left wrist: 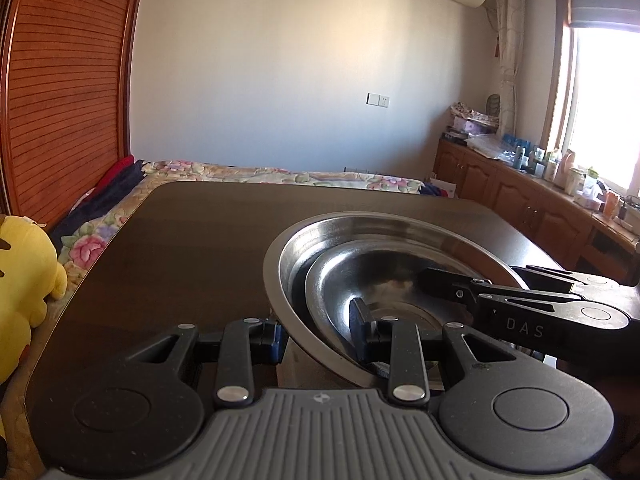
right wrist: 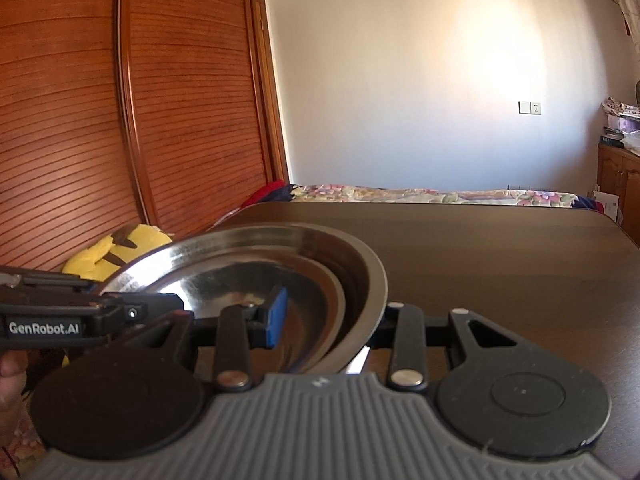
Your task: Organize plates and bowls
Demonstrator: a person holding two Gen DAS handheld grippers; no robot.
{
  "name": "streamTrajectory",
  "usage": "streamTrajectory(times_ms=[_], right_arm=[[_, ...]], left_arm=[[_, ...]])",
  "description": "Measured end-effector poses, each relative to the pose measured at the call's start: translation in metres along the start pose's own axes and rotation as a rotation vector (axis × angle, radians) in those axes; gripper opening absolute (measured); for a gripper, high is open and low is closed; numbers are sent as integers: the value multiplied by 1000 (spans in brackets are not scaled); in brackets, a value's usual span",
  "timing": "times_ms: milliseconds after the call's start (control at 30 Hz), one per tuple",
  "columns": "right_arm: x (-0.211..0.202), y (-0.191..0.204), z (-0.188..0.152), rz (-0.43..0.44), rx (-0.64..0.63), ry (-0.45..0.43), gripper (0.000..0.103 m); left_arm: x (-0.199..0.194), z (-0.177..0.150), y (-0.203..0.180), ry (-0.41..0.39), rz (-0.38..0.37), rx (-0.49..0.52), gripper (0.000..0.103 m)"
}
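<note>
Small bowl [left wrist: 384, 280] nested in big bowl [left wrist: 320, 248] near table's [left wrist: 180, 240] near edge. Left gripper [left wrist: 320, 334] and right gripper [right wrist: 328, 320] both spread wide, straddling rims, gripping nothing. Could slip and clatter if squeezed crooked.

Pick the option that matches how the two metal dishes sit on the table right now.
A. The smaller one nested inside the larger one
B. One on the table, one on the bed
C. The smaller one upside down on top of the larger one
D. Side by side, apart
A: the smaller bowl sits right side up inside the larger bowl on the dark table, and both grippers straddle the rims.
</note>
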State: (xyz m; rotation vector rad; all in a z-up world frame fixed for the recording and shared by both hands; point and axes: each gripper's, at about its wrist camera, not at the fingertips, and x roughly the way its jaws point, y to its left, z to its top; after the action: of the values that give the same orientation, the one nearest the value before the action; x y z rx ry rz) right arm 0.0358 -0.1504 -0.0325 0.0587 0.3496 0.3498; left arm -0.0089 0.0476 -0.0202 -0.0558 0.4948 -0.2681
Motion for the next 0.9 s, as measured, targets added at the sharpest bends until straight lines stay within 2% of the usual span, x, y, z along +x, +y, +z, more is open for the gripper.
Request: streamTrajectory(times_ms=[700,733,800,833,900], right_arm=[[13,5,1,-3,-18,22,40],[13,5,2,-2,-20,26,44],[14,5,3,-2,-25,40,62],[13,6,4,-14,-35,30,74],[9,8,6,-33,-59,8,78]], left_arm=[[7,-5,-4,19,28,2,34],[8,-6,-4,20,29,2,34],[7,-5,-4,19,36,1,34],[6,-4,-4,13,44,2,36],[3,-2,-3,3,50,1,41]])
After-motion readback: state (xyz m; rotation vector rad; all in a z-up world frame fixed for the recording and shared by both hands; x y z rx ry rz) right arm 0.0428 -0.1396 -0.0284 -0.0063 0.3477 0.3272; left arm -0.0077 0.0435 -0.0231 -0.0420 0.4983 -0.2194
